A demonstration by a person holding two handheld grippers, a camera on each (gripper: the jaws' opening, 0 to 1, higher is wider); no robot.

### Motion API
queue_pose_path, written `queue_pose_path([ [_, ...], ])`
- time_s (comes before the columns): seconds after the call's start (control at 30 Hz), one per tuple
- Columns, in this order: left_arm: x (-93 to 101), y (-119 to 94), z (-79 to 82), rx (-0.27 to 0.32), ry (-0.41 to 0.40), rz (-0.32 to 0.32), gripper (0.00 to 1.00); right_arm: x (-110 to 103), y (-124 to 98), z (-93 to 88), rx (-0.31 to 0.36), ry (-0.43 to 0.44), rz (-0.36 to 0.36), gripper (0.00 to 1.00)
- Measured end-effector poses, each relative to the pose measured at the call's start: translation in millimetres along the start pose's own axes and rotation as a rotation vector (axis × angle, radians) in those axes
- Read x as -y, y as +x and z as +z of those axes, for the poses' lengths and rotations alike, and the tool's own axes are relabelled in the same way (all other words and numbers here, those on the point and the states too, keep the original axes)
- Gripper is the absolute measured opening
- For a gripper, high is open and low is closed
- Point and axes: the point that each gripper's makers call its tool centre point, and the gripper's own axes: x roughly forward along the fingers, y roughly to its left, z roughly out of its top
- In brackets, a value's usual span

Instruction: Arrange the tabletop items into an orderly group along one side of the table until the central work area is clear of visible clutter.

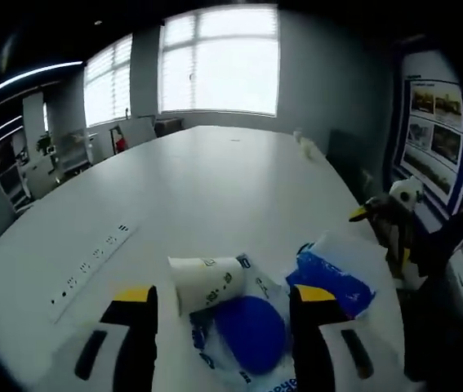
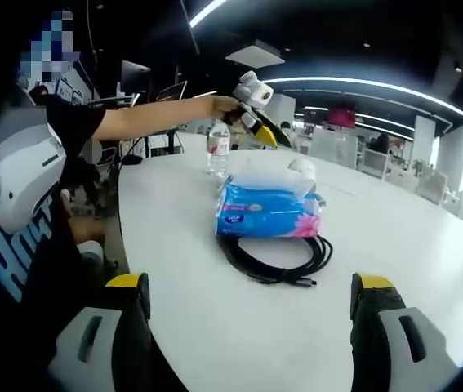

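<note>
My left gripper (image 1: 224, 314) hangs wide open around the paper cup (image 1: 207, 280); my right gripper (image 2: 251, 306) is open too, empty. I should close gently, tissue pack (image 1: 333, 278) at two o'clock.

Room: open office. Long white table (image 1: 215, 188) with a strip of sockets (image 1: 92, 269) set into its top. Bright windows (image 1: 219, 61) with blinds on the far grey wall. Poster board (image 1: 435, 122) on the side wall. Dark ceiling with curved light strips (image 2: 378, 88). Desks and chairs (image 2: 362, 151) behind, possibly with monitors; too small to tell.
</note>
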Motion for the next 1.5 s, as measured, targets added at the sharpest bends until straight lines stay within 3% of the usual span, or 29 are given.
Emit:
queue_pose_path([
  [0.13,-6.6,9.0,-2.9,0.002,-0.057,0.006,0.58,0.0,-0.3,-0.2,0.001,-0.004,0.000,1.00],
  [0.2,0.1,14.5,-5.7,-0.010,-0.050,-0.018,0.58,0.3,0.0,-0.7,0.002,-0.004,-0.001,1.00],
  [0.3,-3.6,18.8,-11.6,-0.049,-0.030,0.000,0.58,0.9,0.5,-2.6,-0.002,-0.004,-0.002,1.00],
  [0.4,-9.2,22.0,-6.5,-0.024,-0.056,-0.001,0.55,1.0,0.4,-4.1,0.001,-0.004,-0.003,1.00],
  [0.8,-24.8,36.7,-12.5,-0.023,-0.107,0.002,0.32,6.8,-3.8,-13.2,-0.003,0.001,-0.015,1.00],
  [0.9,-24.5,36.7,-12.9,-0.028,-0.100,0.003,0.30,7.7,-3.9,-15.5,-0.007,0.001,-0.017,1.00],
  [1.1,-22.4,30.6,-6.3,-0.012,-0.090,0.001,0.13,6.5,-1.1,-16.6,-0.005,0.003,-0.013,1.00],
  [1.3,-22.0,29.1,-2.5,-0.014,-0.095,0.000,0.09,5.6,-0.4,-15.8,-0.002,0.003,-0.012,1.00],
  [1.5,2.5,23.9,9.7,-0.001,-0.058,-0.062,0.00,4.7,-0.8,-15.7,-0.001,0.005,-0.014,1.00],
])
